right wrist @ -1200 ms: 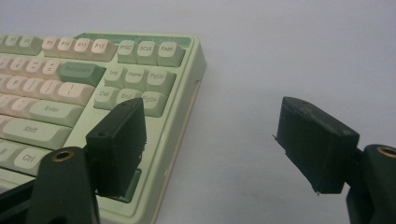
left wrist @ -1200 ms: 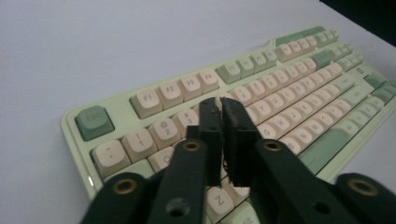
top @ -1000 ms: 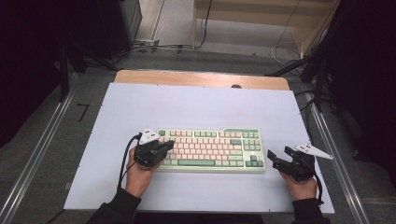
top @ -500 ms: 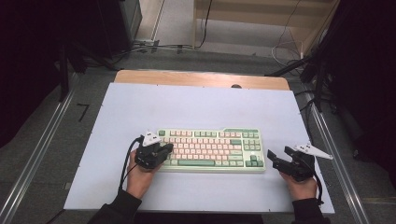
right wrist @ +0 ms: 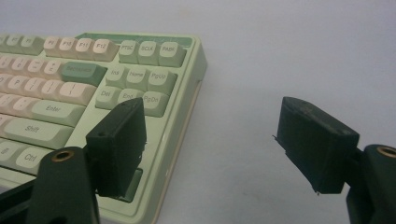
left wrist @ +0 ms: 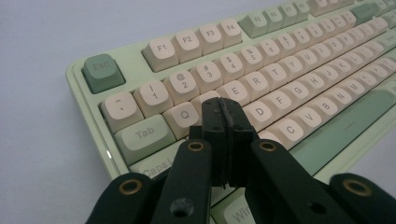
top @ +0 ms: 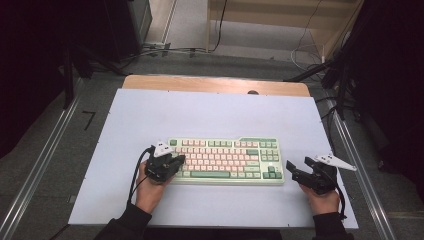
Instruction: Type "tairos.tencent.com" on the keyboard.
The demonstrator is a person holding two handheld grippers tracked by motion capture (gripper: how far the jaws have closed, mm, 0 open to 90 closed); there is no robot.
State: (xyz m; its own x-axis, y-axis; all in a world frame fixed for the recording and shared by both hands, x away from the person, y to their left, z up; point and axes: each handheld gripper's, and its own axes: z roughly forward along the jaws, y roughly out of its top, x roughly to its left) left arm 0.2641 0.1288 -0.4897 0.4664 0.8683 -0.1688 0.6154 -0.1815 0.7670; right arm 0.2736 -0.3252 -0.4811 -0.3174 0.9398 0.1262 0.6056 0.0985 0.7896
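The keyboard lies flat on the table, just past both hands, its long side running from 9 to 3 o'clock.

At the near left, the left gripper has its fingers pressed together with nothing between them. In the left gripper view their joined tip stands over the W key, between Q and E, and I cannot tell whether it touches the cap or hangs just above it. The risk here is a wrong key: the tip is about as wide as a cap, so a small drift toward 9 or 3 o'clock would likely catch Q or E as well, or land on the seam and press two at once. A push that comes in at a slant instead of straight down could also shove the keyboard toward 12 o'clock, since nothing holds it.

At the near right, the right gripper rests just off the keyboard's 3 o'clock end, fingers spread wide and empty. One finger hangs over the corner by the navigation keys, the other over bare table. If that hand shifts toward 9 o'clock, the near finger could knock the frame or tap a key by accident, and the board would skid under the left tip.
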